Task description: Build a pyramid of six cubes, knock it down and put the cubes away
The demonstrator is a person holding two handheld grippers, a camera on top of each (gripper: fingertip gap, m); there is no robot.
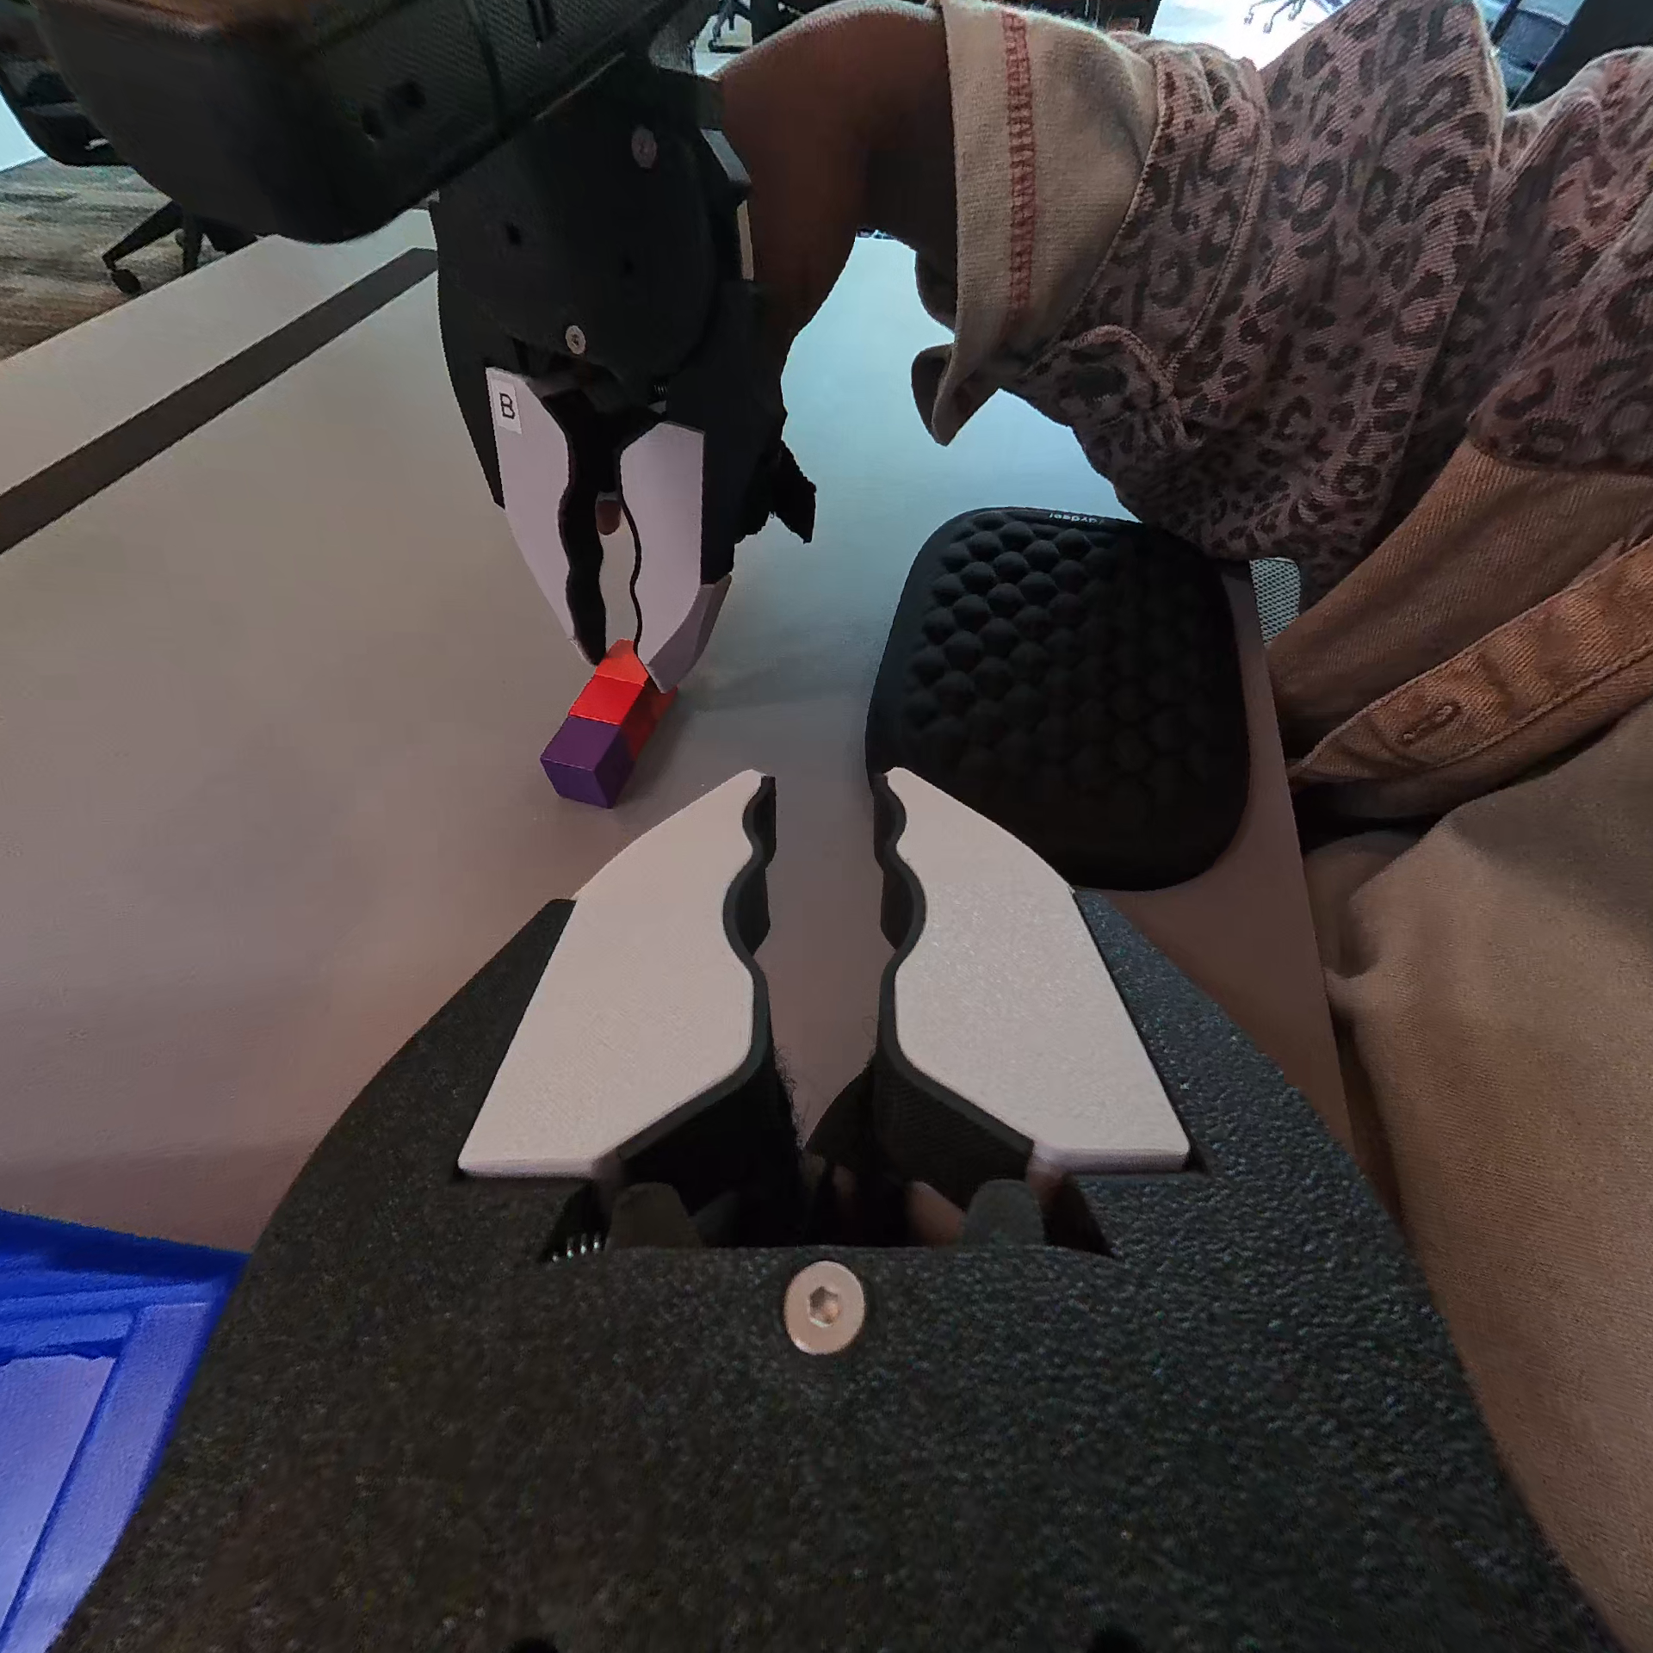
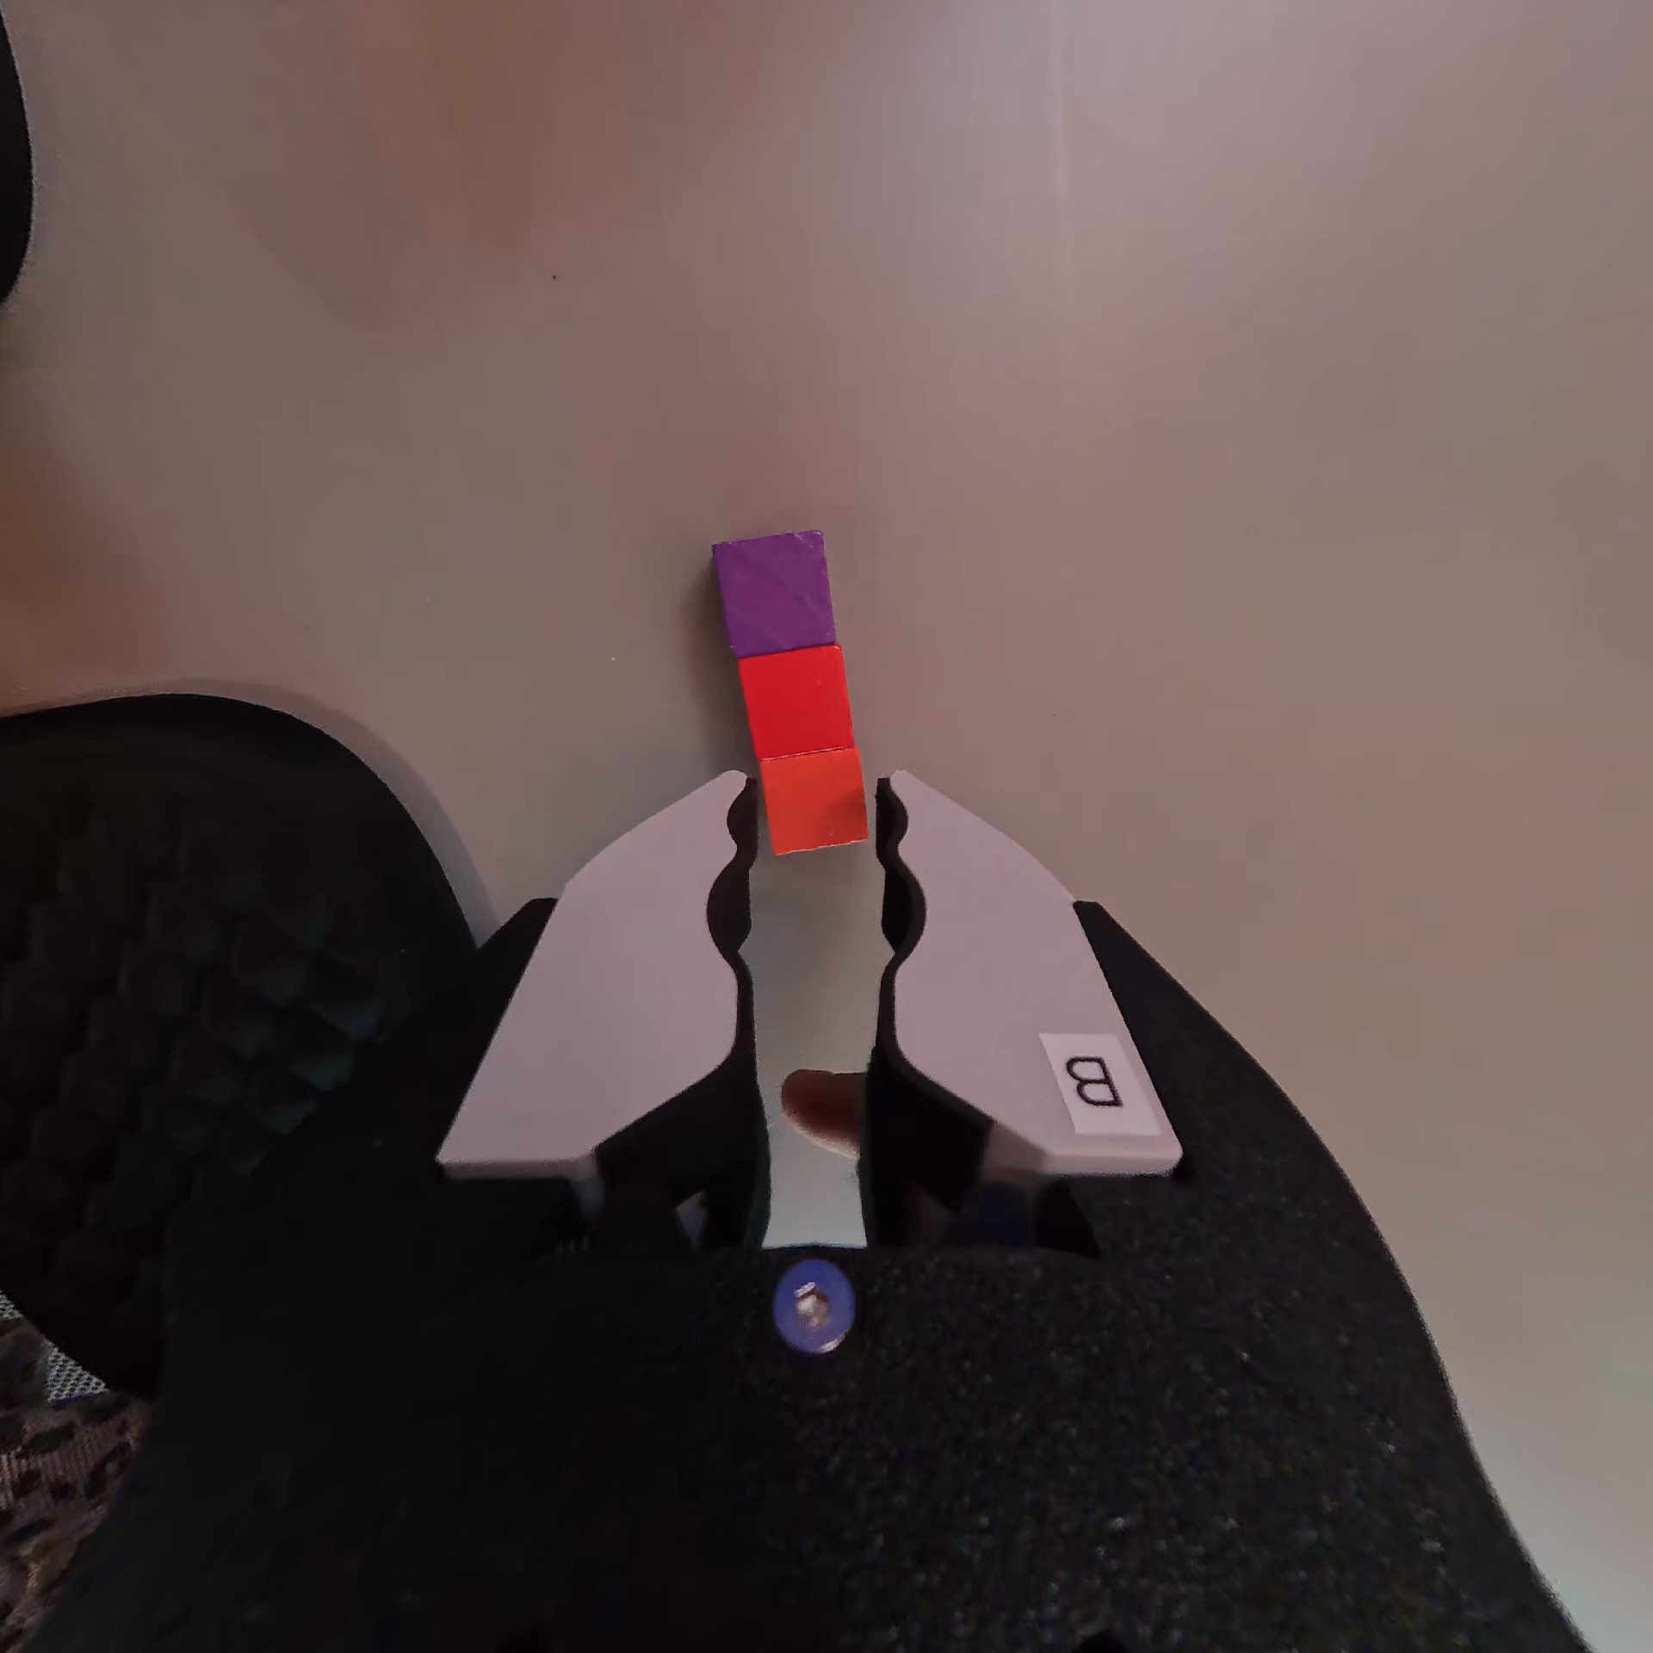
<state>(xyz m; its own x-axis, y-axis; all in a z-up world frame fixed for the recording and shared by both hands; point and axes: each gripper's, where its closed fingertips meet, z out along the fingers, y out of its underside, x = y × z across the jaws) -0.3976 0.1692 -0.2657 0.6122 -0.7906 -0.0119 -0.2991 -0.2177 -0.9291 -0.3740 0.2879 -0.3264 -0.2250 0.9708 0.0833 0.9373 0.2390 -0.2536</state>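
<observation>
Right wrist view: the right gripper is seen parted around the orange cube — small gaps either side. Red cube and purple cube are lined up beyond on the table. The left gripper is held apart, empty — near a black pad.

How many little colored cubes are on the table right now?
3, touching in one row on the table: purple cube farthest, red cube in the middle, orange cube between the right gripper fingertips.

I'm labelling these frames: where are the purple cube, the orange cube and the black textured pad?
purple cube (image 2: 774,595): right wrist view, top face.
orange cube (image 2: 816,802): right wrist view, top face, between the gripper's fingers.
black textured pad (image 1: 1064,698): left wrist view, centre of its dimpled surface.
</observation>
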